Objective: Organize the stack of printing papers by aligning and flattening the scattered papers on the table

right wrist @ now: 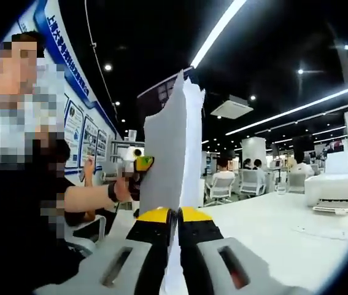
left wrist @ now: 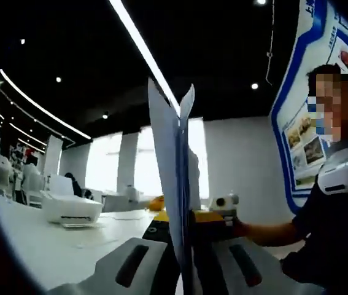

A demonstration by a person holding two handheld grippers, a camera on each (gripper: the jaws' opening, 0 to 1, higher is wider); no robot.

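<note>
Both grippers are holding the stack of papers upright on edge above the white table, one at each end. The left gripper is clenching its fingers on the near edge of the sheets, and the right gripper is doing the same from the opposite side — its yellow-tipped fingers are pinched tight on the stack. In the left gripper view the top corners are splaying apart, so the sheets are not yet flush. To do this well, the grip probably needs loosening slightly while the bottom edge is being tapped against the table — letting loose sheets settle level. A white printer is sitting well apart on the table.
</note>
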